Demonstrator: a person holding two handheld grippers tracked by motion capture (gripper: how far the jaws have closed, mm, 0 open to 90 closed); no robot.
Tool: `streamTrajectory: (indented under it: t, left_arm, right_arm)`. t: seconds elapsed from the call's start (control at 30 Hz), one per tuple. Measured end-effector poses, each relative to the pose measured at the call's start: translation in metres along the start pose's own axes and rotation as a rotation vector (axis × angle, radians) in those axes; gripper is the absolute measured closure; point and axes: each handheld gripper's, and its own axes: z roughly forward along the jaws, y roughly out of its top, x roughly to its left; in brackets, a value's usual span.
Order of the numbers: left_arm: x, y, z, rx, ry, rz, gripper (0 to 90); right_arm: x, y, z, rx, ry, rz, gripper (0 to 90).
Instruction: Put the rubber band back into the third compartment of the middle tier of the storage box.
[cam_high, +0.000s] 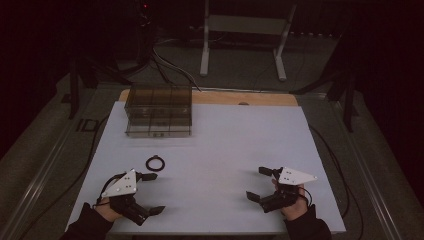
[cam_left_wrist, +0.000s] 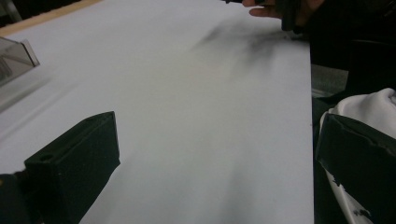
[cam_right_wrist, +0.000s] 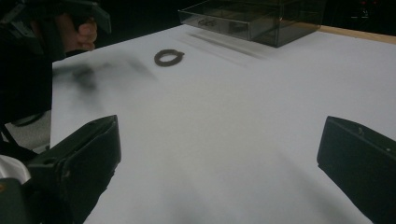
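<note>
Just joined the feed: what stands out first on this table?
A small dark ring lies alone on the white table, just ahead of the open left gripper. A clear drawer box sits at the far left edge. The right gripper rests open, near right.

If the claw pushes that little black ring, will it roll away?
Probably not. The ring lies flat on the white table, so it would likely slide. It looks thin and light, perhaps bendy, so the left claw might struggle pinching it.

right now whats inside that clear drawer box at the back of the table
The clear drawer box has smoky see-through walls showing compartment dividers. In the right gripper view a small dark ring-like item seems to lie in one compartment. Glare and darkness hide the other compartments' contents.
</note>
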Motion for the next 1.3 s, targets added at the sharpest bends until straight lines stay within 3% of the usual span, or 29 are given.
streamTrajectory:
  t: [0.67, 1.3]
  left_arm:
    - [0.015, 0.024, -0.010, -0.054, 0.053, -0.007, 0.3]
    - [0.032, 0.030, -0.012, -0.062, 0.106, -0.032, 0.3]
  right_arm:
    - [0.000, 0.000, 0.000, 0.000, 0.002, 0.005, 0.0]
    - [-0.001, 0.000, 0.000, 0.000, 0.005, 0.013, 0.0]
